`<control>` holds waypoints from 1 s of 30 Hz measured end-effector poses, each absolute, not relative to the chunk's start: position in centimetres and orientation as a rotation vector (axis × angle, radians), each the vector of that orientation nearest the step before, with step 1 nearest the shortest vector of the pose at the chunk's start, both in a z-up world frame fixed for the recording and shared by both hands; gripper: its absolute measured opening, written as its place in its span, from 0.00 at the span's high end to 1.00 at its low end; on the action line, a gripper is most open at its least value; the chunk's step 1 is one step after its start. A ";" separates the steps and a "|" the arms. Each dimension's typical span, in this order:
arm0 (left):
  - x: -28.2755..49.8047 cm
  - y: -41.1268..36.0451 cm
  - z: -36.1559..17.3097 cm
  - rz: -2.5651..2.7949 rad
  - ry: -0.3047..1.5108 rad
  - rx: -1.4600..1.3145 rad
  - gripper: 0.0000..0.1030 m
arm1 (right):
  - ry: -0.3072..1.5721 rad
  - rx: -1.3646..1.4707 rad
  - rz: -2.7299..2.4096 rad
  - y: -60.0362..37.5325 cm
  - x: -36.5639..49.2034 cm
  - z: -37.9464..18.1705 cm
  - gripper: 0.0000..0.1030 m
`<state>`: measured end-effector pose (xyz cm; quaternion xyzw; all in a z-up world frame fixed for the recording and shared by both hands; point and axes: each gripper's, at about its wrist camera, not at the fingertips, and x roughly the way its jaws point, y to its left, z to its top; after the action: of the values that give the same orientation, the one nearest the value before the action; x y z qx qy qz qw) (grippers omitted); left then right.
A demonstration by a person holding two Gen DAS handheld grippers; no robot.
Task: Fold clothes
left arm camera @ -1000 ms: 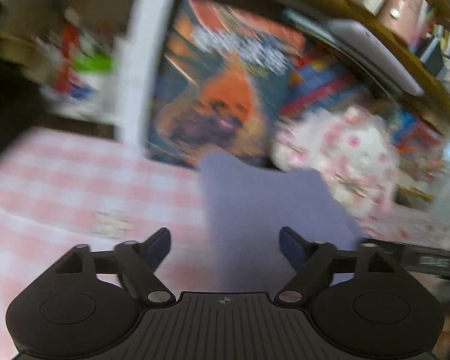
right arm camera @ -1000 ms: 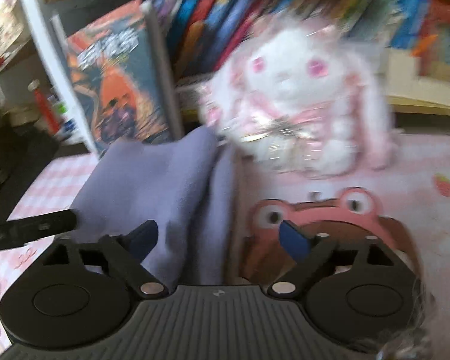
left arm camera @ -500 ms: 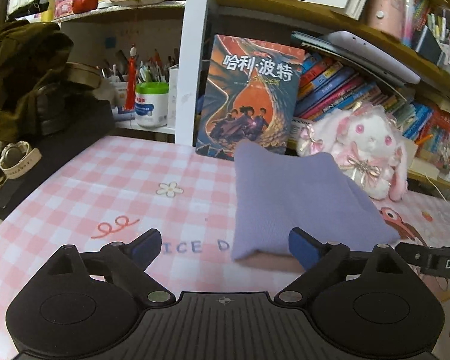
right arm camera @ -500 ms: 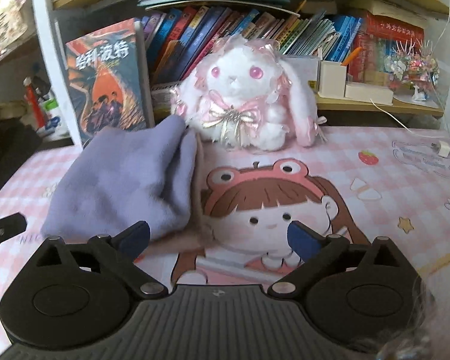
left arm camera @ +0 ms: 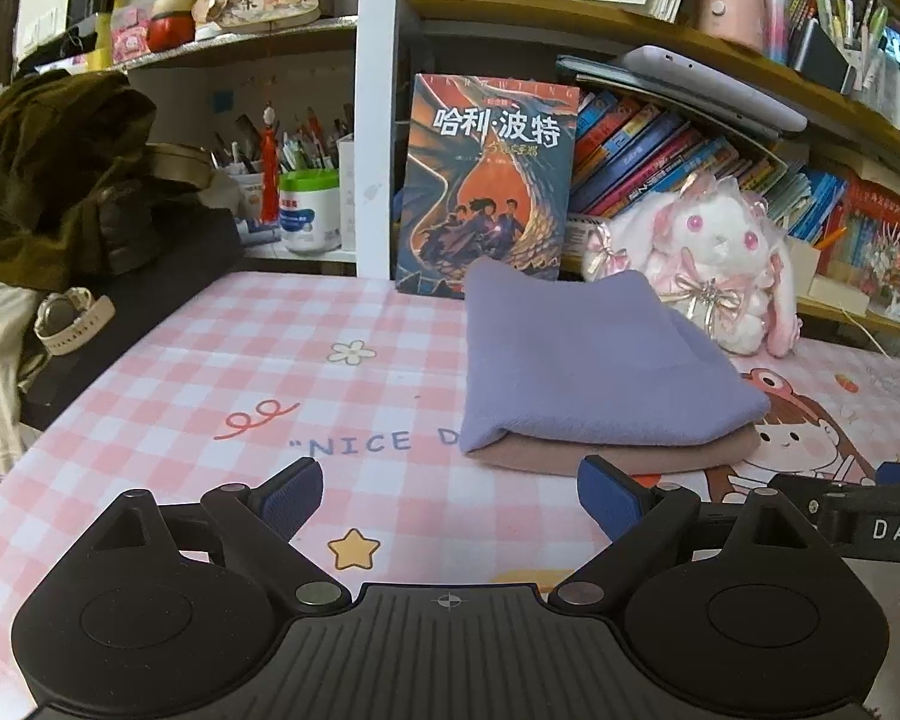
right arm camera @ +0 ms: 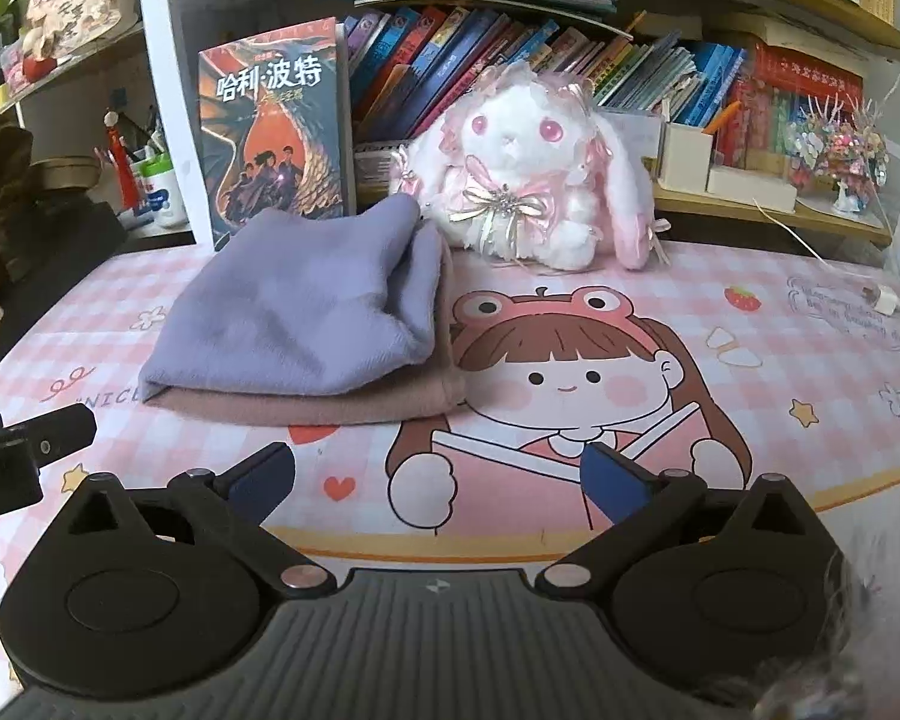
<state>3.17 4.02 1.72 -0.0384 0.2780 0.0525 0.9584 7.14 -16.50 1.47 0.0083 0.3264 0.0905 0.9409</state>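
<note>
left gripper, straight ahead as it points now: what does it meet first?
Probably the folded purple cloth, at its near left corner; it lies on a pink cloth. The left gripper is open, with bare pink checked mat before that. Depth is unclear.

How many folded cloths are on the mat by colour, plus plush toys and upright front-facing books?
Purple cloth: 1, lying on top of the pink one
Dusty pink cloth: 1, underneath, only its edges showing
Plush bunny: 1
Front-facing book: 1, standing behind the cloths
Total: 4
</note>
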 end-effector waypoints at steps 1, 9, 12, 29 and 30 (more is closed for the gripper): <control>3.1 4.0 1.8 0.107 0.562 -0.076 0.09 | 0.664 0.014 0.188 -16.4 7.0 1.5 0.00; 2.9 4.3 1.6 0.101 0.577 -0.085 0.09 | 0.663 0.005 0.194 -16.1 6.9 1.7 0.00; 3.1 4.2 1.4 0.097 0.593 -0.079 0.09 | 0.665 -0.003 0.191 -16.1 6.9 1.6 0.00; 3.8 4.6 0.9 0.105 0.626 -0.079 0.09 | 0.698 -0.018 0.189 -15.3 7.3 1.1 0.00; 3.8 4.6 0.8 0.103 0.629 -0.080 0.09 | 0.700 -0.018 0.189 -15.3 7.3 1.1 0.00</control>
<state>3.82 4.57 0.83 -0.0395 0.3091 0.0505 0.9489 7.33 -15.25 1.06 -0.0087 0.3424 0.0923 0.9350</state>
